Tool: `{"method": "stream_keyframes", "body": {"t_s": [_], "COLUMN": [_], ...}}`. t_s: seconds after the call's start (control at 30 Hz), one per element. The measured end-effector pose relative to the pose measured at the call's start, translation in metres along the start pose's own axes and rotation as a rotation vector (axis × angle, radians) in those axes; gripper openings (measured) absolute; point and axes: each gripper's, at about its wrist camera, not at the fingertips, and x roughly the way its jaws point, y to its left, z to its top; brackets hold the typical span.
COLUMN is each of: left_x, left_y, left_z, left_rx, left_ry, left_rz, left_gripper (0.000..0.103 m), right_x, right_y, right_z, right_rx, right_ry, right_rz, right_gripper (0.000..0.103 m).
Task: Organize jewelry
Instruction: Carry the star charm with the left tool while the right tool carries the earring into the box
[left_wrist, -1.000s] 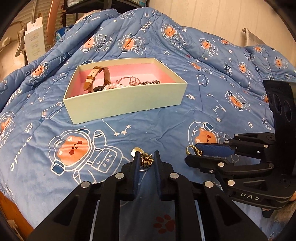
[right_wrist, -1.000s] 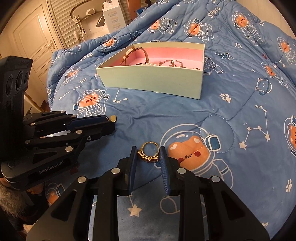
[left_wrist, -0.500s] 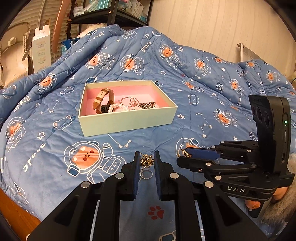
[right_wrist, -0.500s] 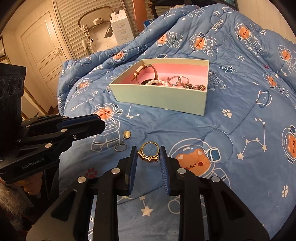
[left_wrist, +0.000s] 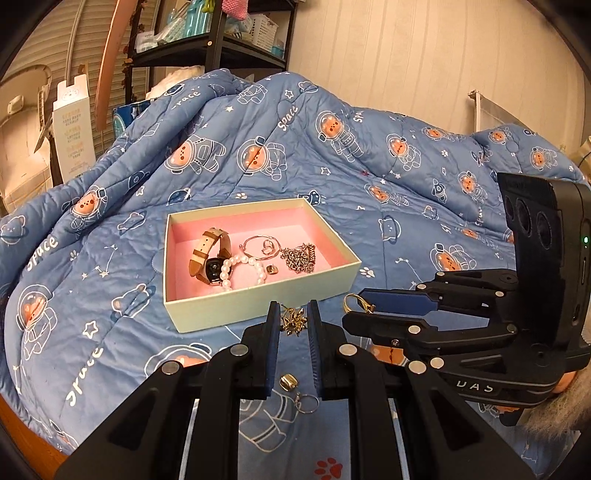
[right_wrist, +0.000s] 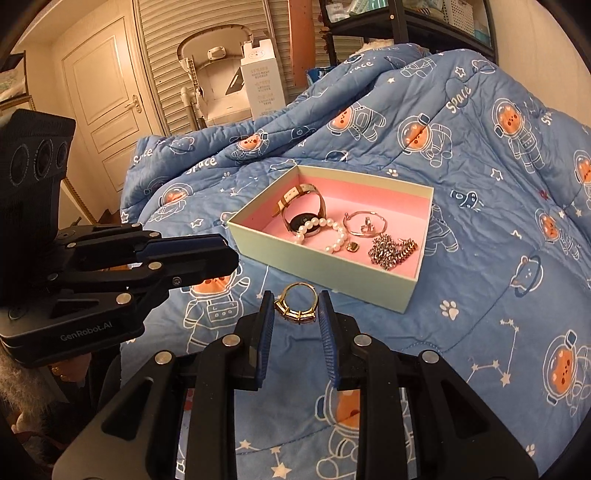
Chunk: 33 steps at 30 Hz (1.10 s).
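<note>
Jewelry is going into the box (left_wrist: 258, 314), which lies open-topped on the bed so pieces can drop in from above; a watch (left_wrist: 207, 258), pearl bracelet (left_wrist: 242, 271) and chain (left_wrist: 299, 256) already lie inside. Near left, the left gripper (left_wrist: 293, 321) has its fingers clamped on a small gold charm (left_wrist: 293, 322) (pinched, it can't slip). Right of it, the right gripper (right_wrist: 295, 308) grips a gold ring (right_wrist: 295, 304), clear of the quilt (left_wrist: 110, 221). Two small pieces (left_wrist: 297, 391) remain on the quilt.
</note>
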Motion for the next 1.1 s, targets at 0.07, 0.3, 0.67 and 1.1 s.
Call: {"method": "stream_keyframes", "body": {"t_s": [0.07, 0.3, 0.67, 1.1], "left_x": [0.005, 0.031, 0.071, 0.107], "left_y": [0.005, 0.024, 0.042, 0.038], "left_z": [0.006, 0.026, 0.043, 0.05], "left_rx": [-0.011, -0.042, -0.074, -0.004], "left_ry": [0.002, 0.039, 0.119, 0.199], "left_rz": [-0.004, 0.0, -0.018, 0.009], "left_gripper": [0.014, 0.014, 0.014, 0.014], "right_x": [0.004, 0.026, 0.061, 0.106], "right_y": [-0.004, -0.022, -0.043, -0.066], "right_z": [0.009, 0.036, 0.064, 0.086], "right_rx": [-0.006, -0.013, -0.032, -0.053], "right_ry": [-0.002, 0.022, 0.082, 0.181], "right_rz": [-0.001, -0.014, -0.049, -0.079], "right_gripper": [0.025, 0.025, 0.025, 0.025]}}
